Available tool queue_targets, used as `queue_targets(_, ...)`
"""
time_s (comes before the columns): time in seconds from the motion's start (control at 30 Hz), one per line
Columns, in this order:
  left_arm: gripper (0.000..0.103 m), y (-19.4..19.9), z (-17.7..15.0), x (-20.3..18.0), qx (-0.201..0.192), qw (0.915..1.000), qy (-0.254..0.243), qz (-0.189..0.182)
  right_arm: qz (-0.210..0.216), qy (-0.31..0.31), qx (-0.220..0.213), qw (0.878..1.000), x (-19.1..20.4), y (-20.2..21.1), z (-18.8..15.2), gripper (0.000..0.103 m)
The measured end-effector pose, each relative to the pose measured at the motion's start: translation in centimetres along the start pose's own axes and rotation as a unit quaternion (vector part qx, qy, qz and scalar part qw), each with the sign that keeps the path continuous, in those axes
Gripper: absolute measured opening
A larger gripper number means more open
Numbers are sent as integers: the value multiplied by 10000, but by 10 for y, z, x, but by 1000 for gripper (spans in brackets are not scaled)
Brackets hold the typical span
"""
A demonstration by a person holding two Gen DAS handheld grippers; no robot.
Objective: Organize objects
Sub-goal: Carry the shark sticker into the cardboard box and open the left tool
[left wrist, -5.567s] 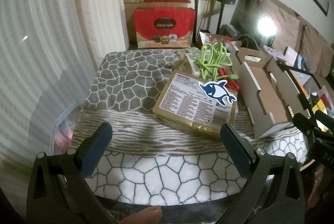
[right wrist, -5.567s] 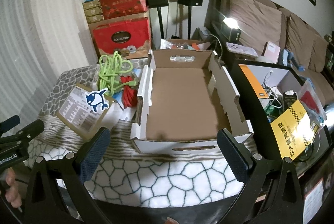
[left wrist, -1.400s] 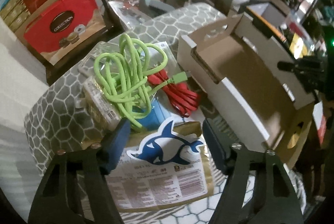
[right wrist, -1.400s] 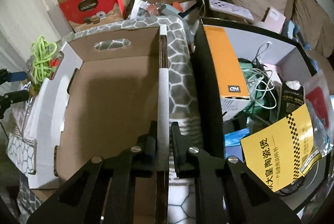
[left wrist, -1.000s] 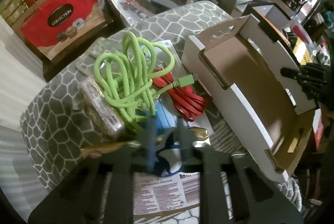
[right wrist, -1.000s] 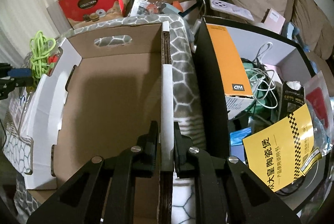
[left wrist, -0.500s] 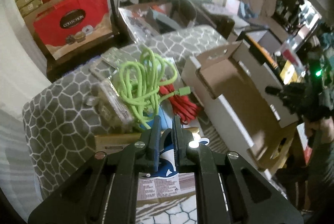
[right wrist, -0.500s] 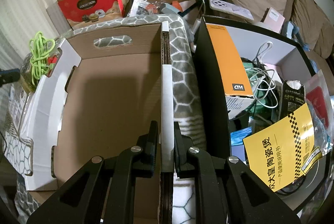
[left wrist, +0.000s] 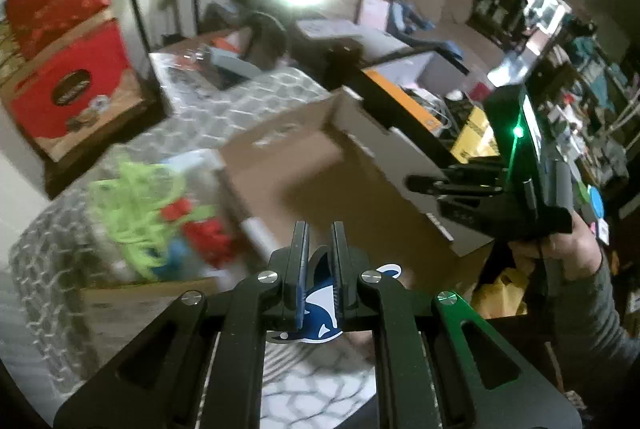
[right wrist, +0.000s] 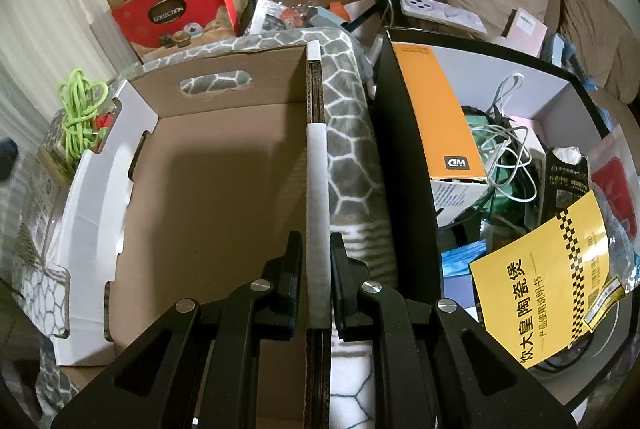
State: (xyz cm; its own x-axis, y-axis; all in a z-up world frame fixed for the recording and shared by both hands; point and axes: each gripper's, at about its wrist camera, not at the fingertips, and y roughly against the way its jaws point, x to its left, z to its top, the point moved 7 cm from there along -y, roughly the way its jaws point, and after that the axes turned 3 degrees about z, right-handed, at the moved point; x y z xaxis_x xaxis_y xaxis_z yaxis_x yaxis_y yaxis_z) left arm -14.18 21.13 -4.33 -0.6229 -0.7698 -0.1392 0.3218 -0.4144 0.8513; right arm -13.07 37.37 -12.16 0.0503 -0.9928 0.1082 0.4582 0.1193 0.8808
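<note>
The left gripper has its jaws squeezed on a blue shark sticker, up off the patterned surface. The right gripper pinches the side wall of the empty cardboard box. Farther off, green cords lie beside the box.

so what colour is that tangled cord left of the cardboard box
Bright lime green cord, lying beside the cardboard box; sharpest in the right wrist view.
</note>
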Motion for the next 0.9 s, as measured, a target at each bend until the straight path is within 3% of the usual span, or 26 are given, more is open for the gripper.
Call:
queue_targets(0.23, 10, -46, 7, -32, 208, 9998, -6, -23, 35, -25, -6, 10000, -1, 2, -3, 12)
queue_targets(0.6, 10, -74, 8, -22, 390, 9988, 226, 201, 51, -39, -28, 10000, 0, 2, -4, 12)
queue_targets(0.63, 14, -73, 7, -21, 388, 9988, 246, 192, 52, -41, -29, 10000, 0, 2, -4, 12)
queue_targets(0.73, 39, -69, 7, -19, 317, 9988, 314, 186, 63, -55, -25, 10000, 0, 1, -3, 13)
queue_targets(0.9, 49, -44, 10, -12, 64, 9990, 431, 59, 51, -41, -27, 10000, 0, 2, -3, 13)
